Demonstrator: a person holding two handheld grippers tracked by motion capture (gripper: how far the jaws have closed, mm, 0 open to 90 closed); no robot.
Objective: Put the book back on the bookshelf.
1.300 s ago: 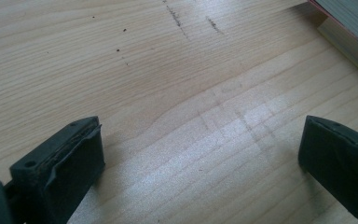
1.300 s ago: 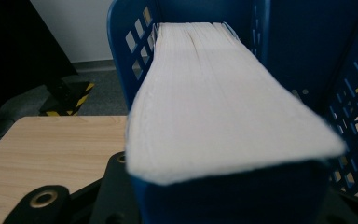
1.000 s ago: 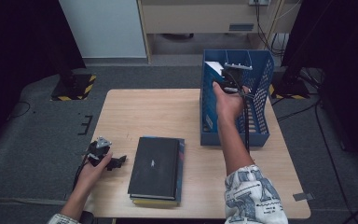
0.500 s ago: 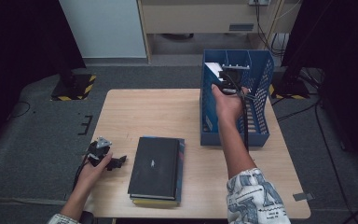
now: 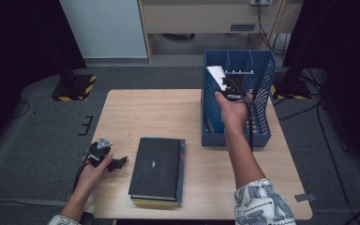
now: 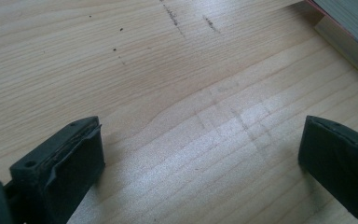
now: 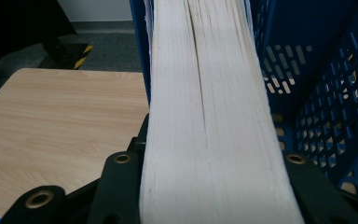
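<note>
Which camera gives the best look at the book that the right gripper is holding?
The right gripper view: the book runs up between the jaws with its page edges close and sharp. The high view shows it small, as a white edge at the blue bin. The left gripper view shows bare table.

Overhead view forward-down; claw cameras close-up

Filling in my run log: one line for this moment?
right gripper: shut on book at blue basket | left gripper: open, on table
</note>
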